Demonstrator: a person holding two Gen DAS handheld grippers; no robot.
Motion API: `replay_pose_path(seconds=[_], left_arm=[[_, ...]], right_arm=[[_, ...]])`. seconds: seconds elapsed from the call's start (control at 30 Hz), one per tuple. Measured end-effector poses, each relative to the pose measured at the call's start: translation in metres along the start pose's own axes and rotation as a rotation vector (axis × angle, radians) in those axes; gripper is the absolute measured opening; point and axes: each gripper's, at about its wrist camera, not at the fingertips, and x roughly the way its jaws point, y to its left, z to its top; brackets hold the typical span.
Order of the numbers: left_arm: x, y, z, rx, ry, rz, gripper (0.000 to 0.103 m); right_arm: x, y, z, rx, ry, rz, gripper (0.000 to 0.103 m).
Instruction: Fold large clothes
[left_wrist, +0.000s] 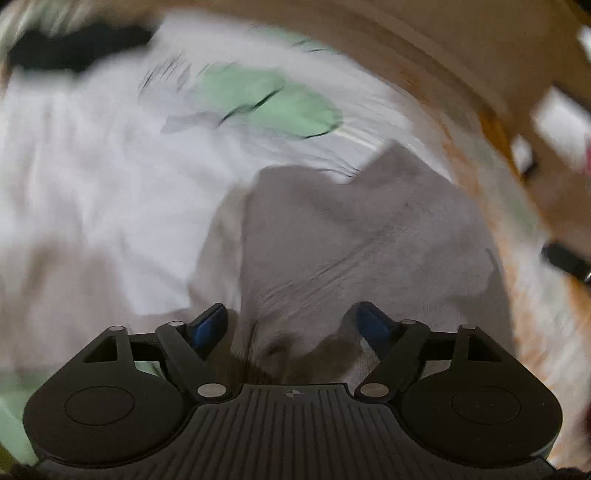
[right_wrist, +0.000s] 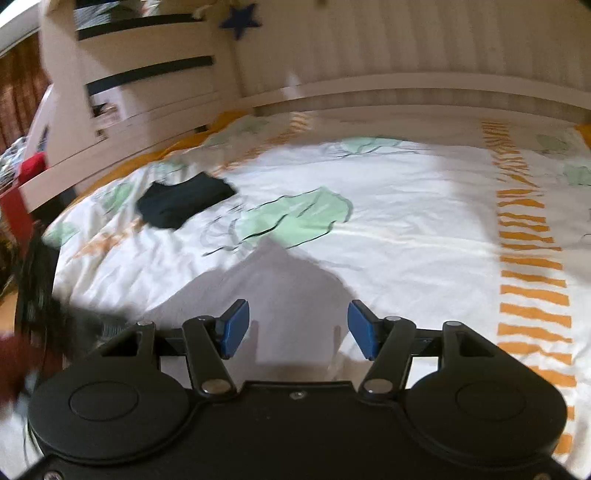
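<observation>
Left wrist view, badly smeared by motion blur, has a grey garment (left_wrist: 354, 236) spread on the bed straight ahead of the left gripper (left_wrist: 291, 325), its near edge bunching into dark folds between the two blue-padded fingers (left_wrist: 210, 325). The jaws stand well apart and the pads do not press on the cloth, so nothing is clamped. Beyond the garment lies a white duvet cover (left_wrist: 92, 166) printed with a pale green shape (left_wrist: 280, 103) outlined in black, and a black garment (left_wrist: 77, 48) sits far up at the left edge. A wooden bed frame (left_wrist: 424, 48) curves across the top right. Right wrist view is sharper: the right gripper (right_wrist: 298, 328) hovers with its blue pads (right_wrist: 234, 328) parted and only air between them, above the same grey garment (right_wrist: 273, 291), whose pointed corner reaches toward the green print (right_wrist: 295, 218). The folded black garment (right_wrist: 184, 201) rests on the duvet cover (right_wrist: 406, 229) farther off to the left, well apart from the grey one. Orange striped bands (right_wrist: 528, 258) run down the right side of the cover. A white slatted headboard (right_wrist: 406, 55) closes off the far side, with a dark blue star (right_wrist: 240, 18) hanging above it, and a white shelf unit (right_wrist: 122, 74) stands at the left.
</observation>
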Motion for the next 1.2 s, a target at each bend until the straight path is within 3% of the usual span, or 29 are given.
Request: replay_pose_path(seconds=[0.2, 0.33, 0.37, 0.53, 0.73, 0.87, 1.07, 1.2], left_arm=[[-0.005, -0.001, -0.003, 0.037, -0.006, 0.002, 0.079], [-0.007, 0.000, -0.003, 0.031, -0.003, 0.004, 0.079], [-0.007, -0.001, -0.002, 0.033, -0.004, 0.006, 0.079], [-0.013, 0.000, 0.000, 0.031, -0.004, -0.019, 0.078], [-0.028, 0.003, -0.004, 0.052, 0.027, -0.015, 0.078], [-0.025, 0.012, -0.012, 0.027, 0.106, -0.063, 0.078], [-0.012, 0.016, -0.014, -0.001, 0.152, -0.146, 0.079], [-0.005, 0.018, -0.010, -0.028, 0.159, -0.192, 0.080]], right_arm=[[0.040, -0.005, 0.013, 0.044, 0.021, -0.057, 0.067], [0.095, 0.004, -0.005, -0.018, 0.199, -0.123, 0.071], [0.104, 0.008, -0.011, -0.042, 0.205, -0.157, 0.073], [0.102, 0.000, -0.007, -0.019, 0.216, -0.146, 0.076], [0.060, -0.036, -0.007, 0.198, 0.195, 0.006, 0.082], [0.047, -0.057, -0.026, 0.310, 0.257, 0.146, 0.090], [0.061, -0.081, -0.056, 0.532, 0.282, 0.334, 0.092], [0.083, -0.085, -0.064, 0.607, 0.252, 0.415, 0.092]])
